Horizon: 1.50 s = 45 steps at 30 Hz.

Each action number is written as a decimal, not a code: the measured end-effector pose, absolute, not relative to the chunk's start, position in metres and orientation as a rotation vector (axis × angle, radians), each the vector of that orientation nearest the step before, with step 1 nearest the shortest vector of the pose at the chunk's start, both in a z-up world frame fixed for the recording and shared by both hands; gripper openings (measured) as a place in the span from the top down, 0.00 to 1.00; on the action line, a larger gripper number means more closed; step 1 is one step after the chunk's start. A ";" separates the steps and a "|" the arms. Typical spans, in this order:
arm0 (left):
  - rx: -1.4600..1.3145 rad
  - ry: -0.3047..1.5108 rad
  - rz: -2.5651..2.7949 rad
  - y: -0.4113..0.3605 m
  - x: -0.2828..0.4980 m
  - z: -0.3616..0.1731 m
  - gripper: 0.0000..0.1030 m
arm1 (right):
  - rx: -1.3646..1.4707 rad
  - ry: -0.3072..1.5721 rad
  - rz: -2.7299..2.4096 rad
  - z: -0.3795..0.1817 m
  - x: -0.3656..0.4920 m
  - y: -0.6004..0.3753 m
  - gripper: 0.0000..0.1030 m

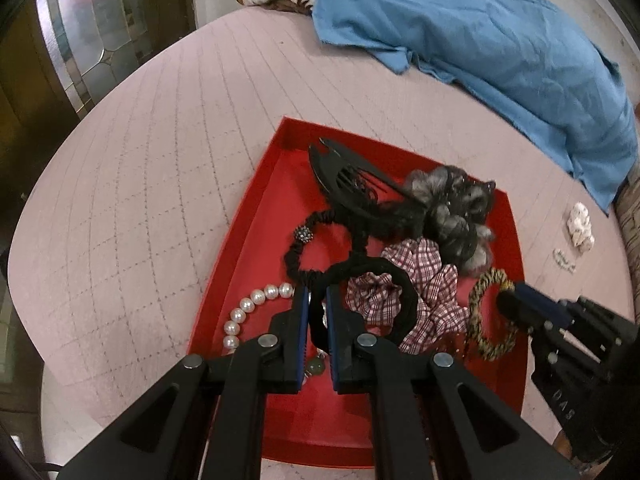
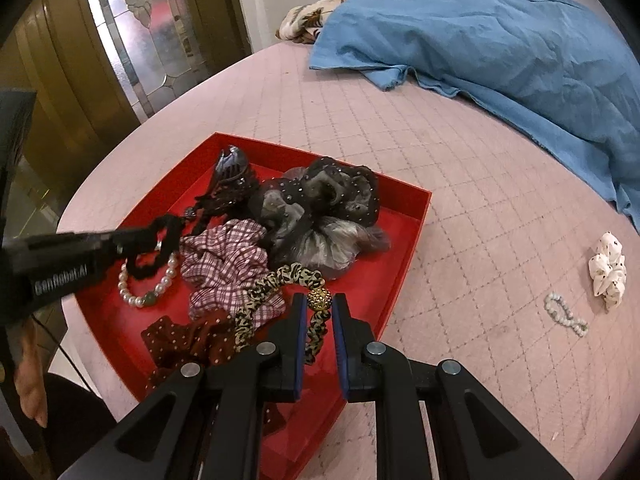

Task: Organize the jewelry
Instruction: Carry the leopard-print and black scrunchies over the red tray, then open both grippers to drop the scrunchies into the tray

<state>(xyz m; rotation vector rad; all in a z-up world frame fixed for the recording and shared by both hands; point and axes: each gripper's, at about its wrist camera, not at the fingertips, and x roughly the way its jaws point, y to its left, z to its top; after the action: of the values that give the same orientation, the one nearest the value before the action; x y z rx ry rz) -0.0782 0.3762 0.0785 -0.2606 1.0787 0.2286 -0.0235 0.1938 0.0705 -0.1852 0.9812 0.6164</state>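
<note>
red tray [image 2: 404, 240], scrunchies [image 2: 224, 268] (pearl bracelet [image 1: 248, 308] too)

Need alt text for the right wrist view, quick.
The right gripper is closed on a leopard-print hair tie over a red tray of scrunchies on a pink quilted surface; the left gripper holds a black hair tie.

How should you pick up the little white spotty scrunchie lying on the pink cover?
The small white fabric scrunchie with dark spots lies flat and alone on the pink quilted cover, with only a pale beaded bracelet nearby. It would probably be best to come straight down from above and pinch one side of its puffy ring, one finger inside the hole, one outside. The soft folds should squash and hold.
</note>
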 end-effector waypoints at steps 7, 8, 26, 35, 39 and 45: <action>-0.215 1.101 0.229 0.372 -0.075 0.074 0.92 | -0.185 0.992 0.607 0.067 -0.024 0.196 0.86; -0.211 1.100 0.230 0.372 -0.075 0.074 0.92 | -0.187 0.993 0.607 0.066 -0.024 0.196 0.86; -0.184 1.068 0.235 0.366 -0.073 0.080 0.60 | -0.198 1.009 0.605 0.054 -0.023 0.200 0.85; -0.189 1.014 0.210 0.364 -0.075 0.090 0.49 | -0.199 0.975 0.608 0.062 -0.028 0.198 0.68; -0.182 0.974 0.197 0.358 -0.075 0.097 0.38 | -0.184 0.962 0.603 0.069 -0.032 0.193 0.56; -0.168 0.921 0.203 0.356 -0.077 0.106 0.30 | -0.151 0.951 0.599 0.079 -0.038 0.183 0.52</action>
<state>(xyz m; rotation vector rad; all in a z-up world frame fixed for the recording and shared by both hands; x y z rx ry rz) -0.0771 0.3559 0.1061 -0.1684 0.9209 0.2033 -0.0378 0.1833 0.0791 -0.1512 0.9505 0.5987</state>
